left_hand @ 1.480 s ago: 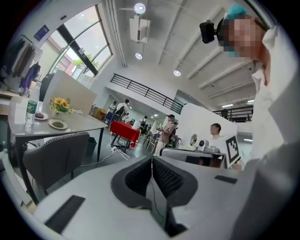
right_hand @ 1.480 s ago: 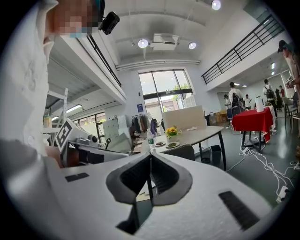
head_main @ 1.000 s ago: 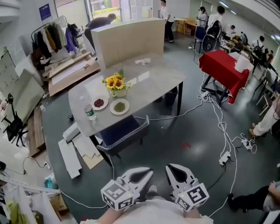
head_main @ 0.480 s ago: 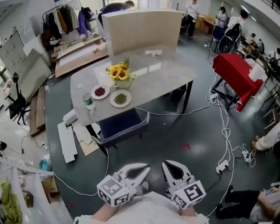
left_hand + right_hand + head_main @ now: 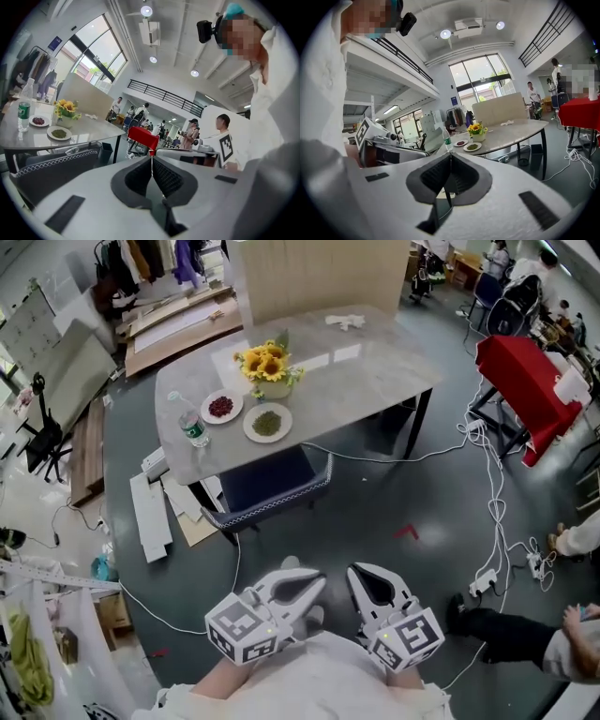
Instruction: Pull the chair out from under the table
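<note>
Currently left gripper, right gripper jaws together, empty; vase holds sunflowers; plate holds red bits; second plate green.

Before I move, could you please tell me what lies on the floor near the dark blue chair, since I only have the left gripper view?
Observer: A thin white cable trails over the grey floor, from the dark blue chair with the patterned rim toward your side.
Operator: Thank you. Is there anything beside the chair?
Observer: Flat white boards lie on the floor to the chair's left, as the head view shows it.
Operator: And how is the right gripper?
Observer: The right gripper is shut, with nothing between its jaws.
</note>
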`<action>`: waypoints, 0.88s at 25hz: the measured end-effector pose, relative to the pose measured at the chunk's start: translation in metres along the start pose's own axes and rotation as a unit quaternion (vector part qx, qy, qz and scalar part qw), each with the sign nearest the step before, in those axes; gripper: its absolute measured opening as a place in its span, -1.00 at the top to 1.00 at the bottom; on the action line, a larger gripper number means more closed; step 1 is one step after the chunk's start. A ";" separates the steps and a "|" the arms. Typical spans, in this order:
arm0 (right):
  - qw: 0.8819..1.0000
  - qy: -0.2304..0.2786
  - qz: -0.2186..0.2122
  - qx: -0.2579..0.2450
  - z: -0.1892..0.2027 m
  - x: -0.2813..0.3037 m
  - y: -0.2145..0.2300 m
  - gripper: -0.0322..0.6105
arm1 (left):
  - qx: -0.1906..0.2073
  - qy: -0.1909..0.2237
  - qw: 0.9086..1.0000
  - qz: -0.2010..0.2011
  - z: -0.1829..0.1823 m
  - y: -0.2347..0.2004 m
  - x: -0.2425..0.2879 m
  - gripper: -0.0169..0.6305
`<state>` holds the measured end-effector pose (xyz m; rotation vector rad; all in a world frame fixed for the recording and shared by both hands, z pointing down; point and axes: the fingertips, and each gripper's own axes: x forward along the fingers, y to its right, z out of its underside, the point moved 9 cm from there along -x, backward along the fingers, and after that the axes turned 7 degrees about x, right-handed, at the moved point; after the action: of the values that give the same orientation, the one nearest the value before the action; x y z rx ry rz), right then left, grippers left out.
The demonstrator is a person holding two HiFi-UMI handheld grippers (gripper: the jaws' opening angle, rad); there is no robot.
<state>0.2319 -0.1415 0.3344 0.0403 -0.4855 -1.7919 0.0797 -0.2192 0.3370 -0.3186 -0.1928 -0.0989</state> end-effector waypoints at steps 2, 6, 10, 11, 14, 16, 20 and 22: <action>1.000 -0.004 -0.010 -0.009 -0.004 0.013 -0.001 0.89 | 0.003 0.004 1.000 -0.011 -0.002 -0.011 -0.004 0.90; 0.999 -0.014 -0.028 -0.029 -0.016 0.041 0.000 0.89 | 0.015 0.010 0.999 -0.039 -0.014 -0.038 -0.012 0.90; 0.998 -0.025 -0.044 -0.039 -0.025 0.075 0.001 0.89 | 0.045 0.005 0.996 -0.077 -0.024 -0.071 -0.024 0.90; 0.997 -0.030 -0.048 -0.044 -0.027 0.084 0.001 0.89 | 0.052 0.001 0.995 -0.086 -0.025 -0.080 -0.027 0.90; 0.995 -0.050 -0.057 -0.058 -0.029 0.107 0.000 0.89 | 0.071 -0.015 0.991 -0.115 -0.030 -0.103 -0.036 0.90; 0.994 -0.063 -0.061 -0.068 -0.030 0.121 0.001 0.89 | 0.081 -0.023 0.989 -0.125 -0.027 -0.117 -0.040 0.90; 0.990 -0.088 -0.070 -0.090 -0.031 0.146 0.003 0.89 | 0.076 -0.030 0.988 -0.134 -0.019 -0.141 -0.046 0.89; 0.987 -0.098 -0.074 -0.102 -0.032 0.158 0.004 0.89 | 0.072 -0.036 0.986 -0.144 -0.020 -0.151 -0.048 0.89</action>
<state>0.1997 -0.2995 0.3417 -0.2511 -0.4456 -1.9943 0.0168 -0.3654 0.3536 -0.1486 -0.3146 -0.3579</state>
